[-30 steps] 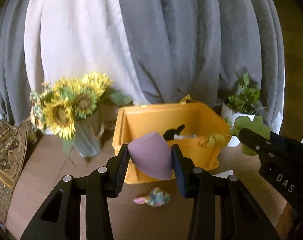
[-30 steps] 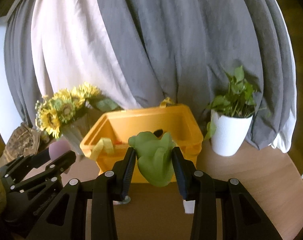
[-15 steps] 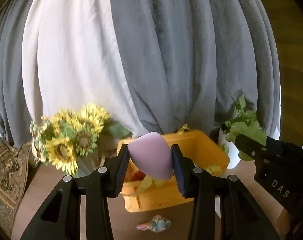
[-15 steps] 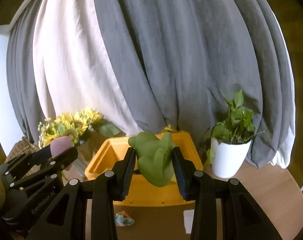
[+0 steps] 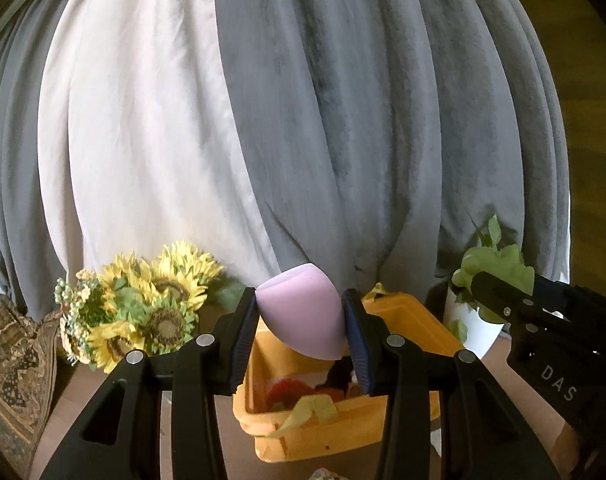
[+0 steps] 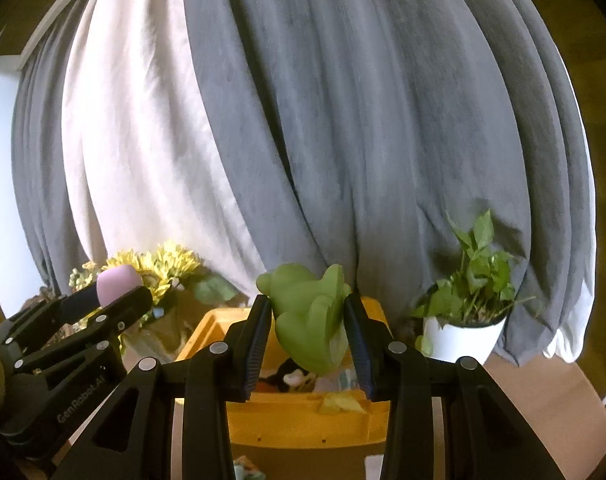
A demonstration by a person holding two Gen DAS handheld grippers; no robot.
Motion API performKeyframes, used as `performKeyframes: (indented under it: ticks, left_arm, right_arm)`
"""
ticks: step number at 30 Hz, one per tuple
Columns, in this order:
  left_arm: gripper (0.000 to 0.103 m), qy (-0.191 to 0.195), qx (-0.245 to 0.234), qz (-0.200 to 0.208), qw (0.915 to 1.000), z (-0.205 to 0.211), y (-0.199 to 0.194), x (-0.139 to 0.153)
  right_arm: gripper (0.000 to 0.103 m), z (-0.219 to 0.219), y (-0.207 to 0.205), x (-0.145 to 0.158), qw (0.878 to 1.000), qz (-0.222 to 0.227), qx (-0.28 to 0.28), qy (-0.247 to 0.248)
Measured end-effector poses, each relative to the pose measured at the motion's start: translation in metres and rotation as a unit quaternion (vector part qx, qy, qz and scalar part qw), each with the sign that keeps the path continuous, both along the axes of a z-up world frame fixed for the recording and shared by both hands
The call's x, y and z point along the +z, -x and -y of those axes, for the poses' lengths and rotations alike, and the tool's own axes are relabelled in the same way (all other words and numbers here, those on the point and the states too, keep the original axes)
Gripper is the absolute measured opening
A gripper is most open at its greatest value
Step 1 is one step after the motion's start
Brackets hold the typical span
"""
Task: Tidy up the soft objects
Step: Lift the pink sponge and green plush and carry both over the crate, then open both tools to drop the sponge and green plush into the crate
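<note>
The left gripper (image 5: 301,334) is pinching a lilac teardrop sponge (image 5: 303,316) between its ribbed pads, the jaws standing only as wide as the sponge's flanks, with the blunt end up and the tip pointing down. The right gripper (image 6: 307,334) is squeezing a green soft toy (image 6: 309,316) in the same way, its jaws narrowed onto the toy's sides, which are bulging a little above the pads. Both pieces are being held from the sides, probably so that each can drop straight down once the pads part. Below and just beyond both sets of fingers, the yellow basket (image 5: 407,316) is sitting on the brown table (image 6: 543,408), already holding a red soft thing, a black-and-white plush and some yellow-green cloth; it appears to be the collecting place, and the two held pieces are hanging above its near rim, not yet inside. A small multicoloured soft item (image 6: 245,466) is lying on the table in front of the basket, apparently still to be gathered. A bunch of sunflowers (image 5: 143,316) is standing left of the basket and a potted plant (image 6: 471,304) in a white pot right of it, before grey and white curtains (image 5: 303,120). The right tool's body is showing "DAS" in the left view; the left tool's is reading "GenRobot.AI" in the right view.
</note>
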State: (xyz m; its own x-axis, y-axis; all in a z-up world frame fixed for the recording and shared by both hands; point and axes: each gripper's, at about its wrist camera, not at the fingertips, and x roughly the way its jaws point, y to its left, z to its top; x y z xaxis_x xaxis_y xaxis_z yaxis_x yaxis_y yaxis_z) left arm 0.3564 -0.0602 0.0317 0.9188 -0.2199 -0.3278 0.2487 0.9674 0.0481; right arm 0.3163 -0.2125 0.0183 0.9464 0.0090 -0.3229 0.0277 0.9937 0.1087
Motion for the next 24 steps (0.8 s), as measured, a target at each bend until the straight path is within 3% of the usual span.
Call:
performKeyframes:
  ticks: [11,24]
  left_arm:
    - [0.042,-0.003,0.001,-0.006,1.0000,0.004,-0.037,-0.005]
    - [0.042,-0.027,0.010,-0.046,0.9985,0.015,-0.085,-0.034]
  right_arm:
    - [0.039,0.005,-0.033,0.000,1.000,0.004,-0.003,0.003]
    - [0.039,0.011,-0.087,-0.029,0.999,-0.041,-0.005,0.008]
